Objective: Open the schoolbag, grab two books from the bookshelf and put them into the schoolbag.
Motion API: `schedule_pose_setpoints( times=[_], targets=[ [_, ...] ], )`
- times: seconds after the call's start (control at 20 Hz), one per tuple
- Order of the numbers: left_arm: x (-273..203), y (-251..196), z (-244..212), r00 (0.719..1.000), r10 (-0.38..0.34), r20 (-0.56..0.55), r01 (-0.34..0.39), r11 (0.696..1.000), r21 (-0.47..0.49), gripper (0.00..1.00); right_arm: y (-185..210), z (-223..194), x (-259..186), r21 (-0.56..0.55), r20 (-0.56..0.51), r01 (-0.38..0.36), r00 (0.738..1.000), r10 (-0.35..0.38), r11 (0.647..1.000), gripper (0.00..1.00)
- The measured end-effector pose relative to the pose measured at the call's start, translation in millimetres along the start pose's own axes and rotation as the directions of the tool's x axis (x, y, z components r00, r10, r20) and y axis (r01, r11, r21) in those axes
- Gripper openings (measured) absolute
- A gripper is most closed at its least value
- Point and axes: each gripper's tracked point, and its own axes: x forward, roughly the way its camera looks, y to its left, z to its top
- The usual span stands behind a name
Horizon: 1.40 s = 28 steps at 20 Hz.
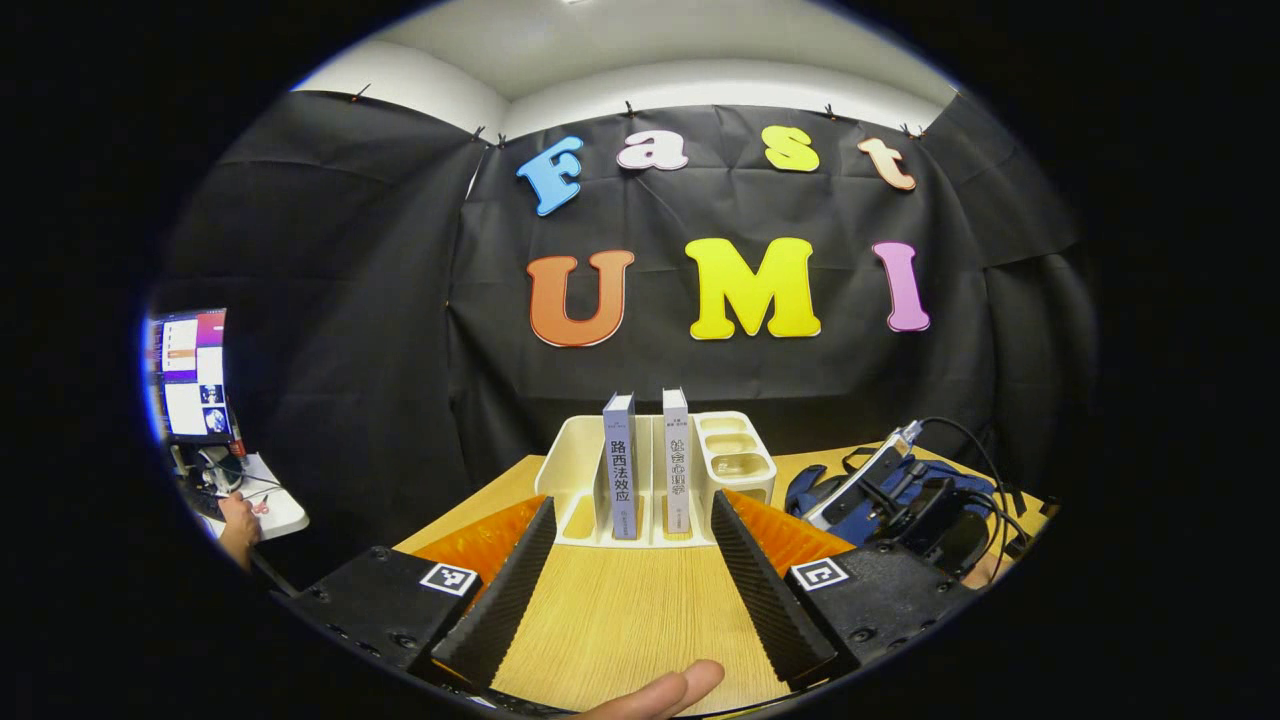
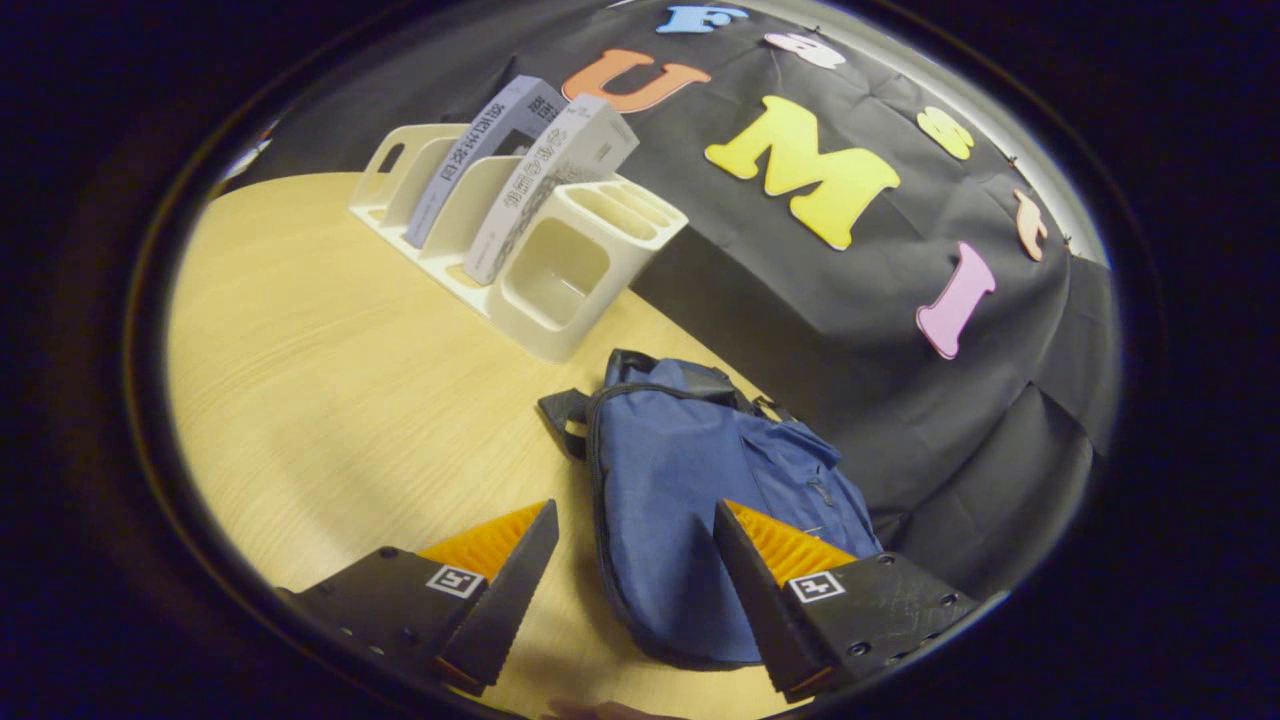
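Pale wood surface [image 1: 610, 610] inside a booth hung with black cloth. The left gripper [image 1: 632, 590] hovers low over the wood with its jaws spread wide and nothing between them, aimed straight at a white rack [image 1: 655, 480] near the far edge. Two books stand upright in the rack's slots, spines facing the gripper: a grey book [image 1: 620, 470] and, just beside it, a white book [image 1: 676, 465]. A fingertip of the holding hand [image 1: 665, 692] shows at the bottom edge.

The right gripper [image 2: 630, 590] tilts down over a blue bag [image 2: 690, 490], jaws also released and empty, one finger over bare wood, the other over the fabric. The bag lies flat and closed on the surface, just beside the rack's cup end, with its zip running along the near edge and a black strap at the top.

The bag looks soft and limp; it will likely bunch or slide unless pinned, and the zip pull, too small to pick out, seems the place to grip. The books look stiff and fairly slim, best pinched across the spine near the top.
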Motion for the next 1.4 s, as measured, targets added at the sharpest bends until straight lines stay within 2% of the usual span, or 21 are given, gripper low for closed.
schedule_pose_setpoints(
  times=[0.05,0.1,0.15,0.2,0.25,0.3,0.35,0.45,0.5,0.55,0.6,0.75,0.85,0.9,0.95,1.0,1.1,1.2,1.3,1.35,1.4],
  targets=[
    [1,-1,-1,1.0,-0.006,-0.003,0.006,1.0,-0.011,0.93,-1,3,4,-0.013,-0.002,0.01,1.0,-0.01,1.0,0.94],
    [2,-2,-2,1.0,-0.012,-0.004,0.012,1.0,-0.017,0.98,-5,6,4,-0.035,0.006,0.027,1.0,-0.027,0.999,0.93],
    [3,-2,-2,1.0,-0.014,-0.006,0.014,1.0,-0.019,0.98,-10,12,3,-0.054,0.021,0.052,0.998,-0.051,0.997,0.98],
    [4,0,-3,1.0,-0.013,-0.008,0.013,1.0,-0.022,0.98,-15,16,0,-0.071,0.031,0.072,0.997,-0.07,0.995,0.93],
    [4,1,-4,1.0,-0.012,-0.011,0.011,1.0,-0.026,0.98,-18,20,-1,-0.087,0.038,0.085,0.996,-0.082,0.993,0.98],
    [5,1,-5,1.0,-0.01,-0.013,0.01,1.0,-0.029,0.98,-21,22,-3,-0.099,0.04,0.1,0.995,-0.096,0.99,0.98],
    [6,4,-6,1.0,-0.009,-0.015,0.009,0.999,-0.032,0.98,-25,24,-5,-0.117,0.037,0.118,0.993,-0.114,0.986,0.92],
    [5,4,-6,1.0,-0.009,-0.019,0.009,0.999,-0.038,0.98,-36,30,-4,-0.141,0.035,0.16,0.987,-0.157,0.977,0.92],
    [6,5,-6,1.0,-0.009,-0.02,0.008,0.999,-0.04,0.98,-37,32,-2,-0.146,0.031,0.173,0.985,-0.17,0.974,0.97],
    [6,6,-7,1.0,-0.01,-0.02,0.009,0.999,-0.042,0.98,-37,34,1,-0.14,0.021,0.173,0.985,-0.171,0.975,0.97],
    [6,5,-6,1.0,-0.01,-0.019,0.009,0.999,-0.043,0.98,-35,31,6,-0.135,0.004,0.168,0.986,-0.169,0.977,0.92],
    [5,4,-5,1.0,-0.013,-0.012,0.012,0.999,-0.031,0.98,-34,27,24,-0.126,-0.033,0.168,0.984,-0.174,0.978,0.89],
    [5,3,-5,1.0,-0.017,-0.009,0.017,0.999,-0.029,0.98,-36,28,32,-0.091,-0.043,0.142,0.988,-0.147,0.986,0.78],
    [6,3,-5,1.0,-0.025,-0.006,0.025,0.999,-0.026,0.98,-34,27,32,-0.057,-0.054,0.11,0.992,-0.113,0.992,0.54],
    [7,2,-4,0.999,-0.035,0.005,0.035,0.999,-0.023,0.98,-37,28,33,-0.02,-0.057,0.093,0.994,-0.094,0.995,0.49],
    [9,2,-2,0.999,-0.04,0.014,0.04,0.999,-0.023,0.98,-42,31,35,-0.003,-0.049,0.078,0.996,-0.078,0.997,0.54],
    [11,7,-5,0.999,-0.035,0.015,0.036,0.999,-0.032,0.98,-64,40,35,0.014,-0.014,0.114,0.993,-0.114,0.993,0.36],
    [14,7,-8,0.999,-0.04,0.006,0.04,0.999,-0.036,0.98,-73,42,32,0.038,-0.014,0.07,0.997,-0.07,0.997,0.12],
    [18,4,-12,0.999,-0.042,-0.002,0.042,0.999,-0.028,0.98,-80,43,34,0.082,-0.025,0.018,1.0,-0.016,0.996,0.11],
    [21,3,-15,0.999,-0.042,-0.007,0.041,0.999,-0.02,0.98,-87,47,32,0.103,-0.018,0.006,1.0,-0.004,0.995,0.05],
    [24,3,-19,0.999,-0.039,-0.015,0.039,0.999,-0.011,0.98,-95,46,32,0.117,-0.011,-0.003,1.0,0.004,0.993,0.06]
  ],
)
